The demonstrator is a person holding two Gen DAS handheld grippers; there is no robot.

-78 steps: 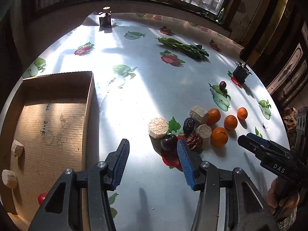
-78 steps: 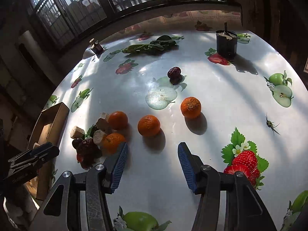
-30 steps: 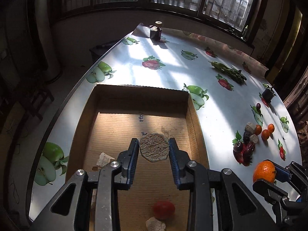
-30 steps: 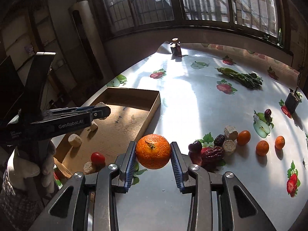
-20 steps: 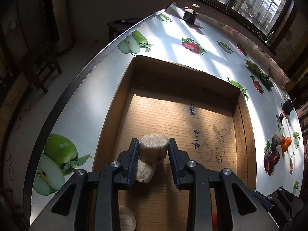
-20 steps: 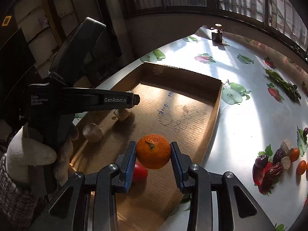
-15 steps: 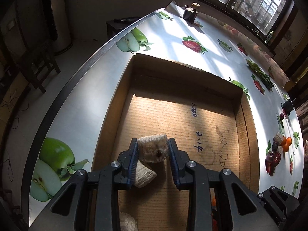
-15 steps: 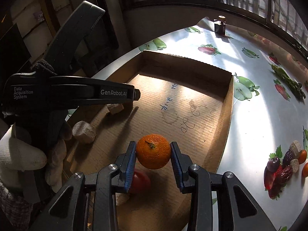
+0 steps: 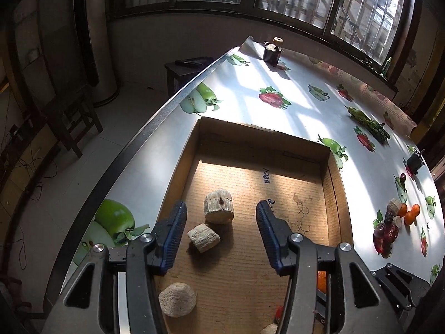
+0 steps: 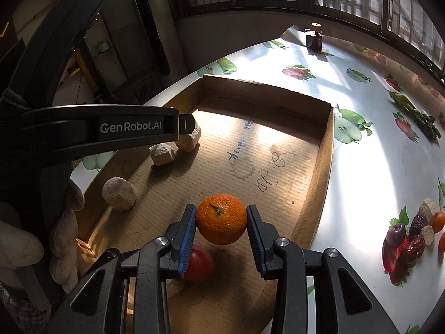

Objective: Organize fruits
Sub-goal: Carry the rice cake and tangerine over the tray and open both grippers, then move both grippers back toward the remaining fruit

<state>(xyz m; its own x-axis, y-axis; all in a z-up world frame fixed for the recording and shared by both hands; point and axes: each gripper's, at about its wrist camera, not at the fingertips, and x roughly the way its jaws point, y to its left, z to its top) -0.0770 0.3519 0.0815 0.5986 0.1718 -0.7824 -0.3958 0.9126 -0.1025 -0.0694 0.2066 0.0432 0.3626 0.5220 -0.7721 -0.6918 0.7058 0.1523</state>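
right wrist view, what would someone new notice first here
The bright orange clamped in the right claw stands out first, held above the cardboard box, with a red fruit on the box floor just below it. Next come the pale beige chunks lying in the box under the open left claw.

Fruit-print table (image 9: 300, 111), cardboard box (image 9: 332, 183), loose fruit pile (image 10: 411, 233), green vegetable (image 9: 367, 123)

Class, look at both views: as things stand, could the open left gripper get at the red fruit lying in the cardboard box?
Probably not directly: the right gripper, shut on the orange, hangs right over the red fruit.
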